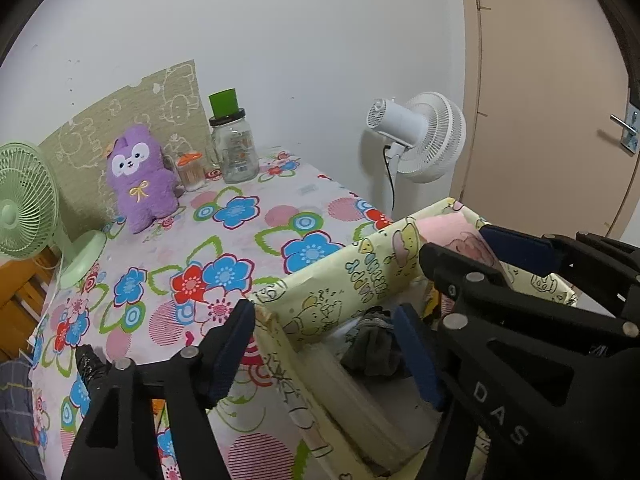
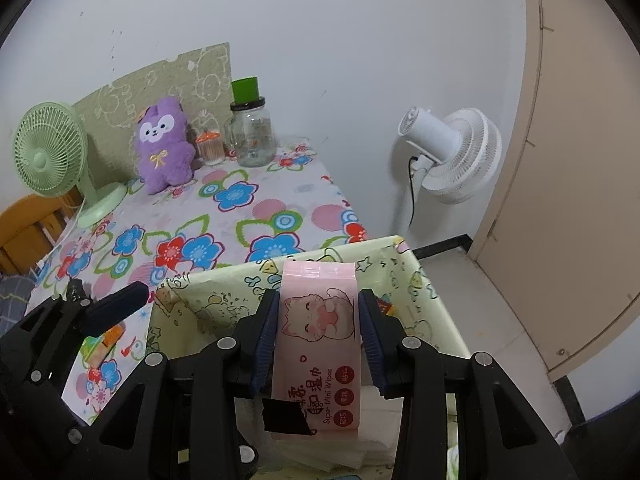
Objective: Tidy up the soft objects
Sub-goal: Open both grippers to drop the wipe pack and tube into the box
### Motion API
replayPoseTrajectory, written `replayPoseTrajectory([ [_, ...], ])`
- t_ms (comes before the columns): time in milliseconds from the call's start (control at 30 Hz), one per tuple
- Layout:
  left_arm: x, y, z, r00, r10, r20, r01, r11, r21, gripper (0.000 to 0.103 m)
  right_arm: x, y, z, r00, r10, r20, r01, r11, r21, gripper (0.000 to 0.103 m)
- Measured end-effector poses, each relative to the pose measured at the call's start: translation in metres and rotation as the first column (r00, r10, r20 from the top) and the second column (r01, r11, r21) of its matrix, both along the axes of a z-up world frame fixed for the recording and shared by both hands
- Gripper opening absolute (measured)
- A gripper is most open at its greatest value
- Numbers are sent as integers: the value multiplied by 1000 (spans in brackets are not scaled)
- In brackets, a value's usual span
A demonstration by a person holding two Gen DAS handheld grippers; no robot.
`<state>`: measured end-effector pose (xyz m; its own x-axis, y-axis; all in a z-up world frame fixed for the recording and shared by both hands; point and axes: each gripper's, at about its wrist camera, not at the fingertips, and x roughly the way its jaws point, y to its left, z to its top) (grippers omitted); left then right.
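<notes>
Over the floral tablecloth (image 2: 248, 216) beside a white wall (image 2: 320, 40), the right gripper (image 2: 318, 336) clamps a pink wipes pack (image 2: 318, 320) above the yellow storage box (image 2: 400, 276), while the left gripper (image 1: 324, 344) gapes empty.

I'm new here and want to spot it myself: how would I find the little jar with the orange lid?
Start at the flowered tablecloth and look to its far edge by the wall. Between the purple plush toy and the big glass jar stands the small jar. Its orange lid and pale sticks inside set it apart.
</notes>
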<state>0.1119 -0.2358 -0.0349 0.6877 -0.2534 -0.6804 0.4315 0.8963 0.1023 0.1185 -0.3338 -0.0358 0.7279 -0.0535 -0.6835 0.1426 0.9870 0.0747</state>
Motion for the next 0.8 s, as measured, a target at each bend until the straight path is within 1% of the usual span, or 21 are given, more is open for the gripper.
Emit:
replayPoseTrajectory([
  [67, 0, 1, -1, 1000, 1, 2, -1, 1000, 8, 81, 2, 2, -2, 1000, 6, -7, -6, 1000, 10, 44],
  [100, 0, 2, -1, 1000, 2, 4, -2, 1000, 12, 82, 3, 3, -3, 1000, 8, -10, -8, 1000, 11, 44],
  [133, 0, 3, -1, 1000, 2, 5, -2, 1000, 15, 82, 4, 5, -4, 1000, 13, -17, -13, 1000, 10, 47],
  [167, 0, 4, -1, 1000, 4, 8, -4, 1000, 19, 84, 5, 7, -5, 1000, 17, -22, -17, 1000, 6, 56],
  [200, -1, 5, -1, 1000, 5, 10, -5, 1000, 23, 85, 5, 9, -5, 999, 18, -26, -18, 1000, 4, 61],
  [233, -1, 7, -1, 1000, 5, 12, -5, 1000, 26, 87, 5, 9, -5, 1000, 17, -26, -16, 1000, 13, 69],
  [267, -1, 8, -1, 1000, 6, 14, -6, 1000, 28, 89, 4, 10, -5, 1000, 15, -22, -15, 1000, 22, 74],
  [333, -2, 10, -1, 1000, 8, 18, -9, 999, 32, 91, 3, 11, -4, 1000, 13, -17, -12, 999, 32, 76],
  [500, -6, 17, 1, 999, 22, 36, -24, 998, 51, 92, 1, 19, -3, 1000, 22, -22, -22, 999, 24, 80],
  [633, -9, 25, 3, 999, 27, 26, -28, 999, 34, 92, -4, 26, 0, 999, 31, -16, -30, 999, 11, 80],
  [800, -16, 32, 6, 998, 40, 40, -41, 999, 35, 93, -11, 34, 5, 999, 37, -8, -37, 999, 9, 81],
])
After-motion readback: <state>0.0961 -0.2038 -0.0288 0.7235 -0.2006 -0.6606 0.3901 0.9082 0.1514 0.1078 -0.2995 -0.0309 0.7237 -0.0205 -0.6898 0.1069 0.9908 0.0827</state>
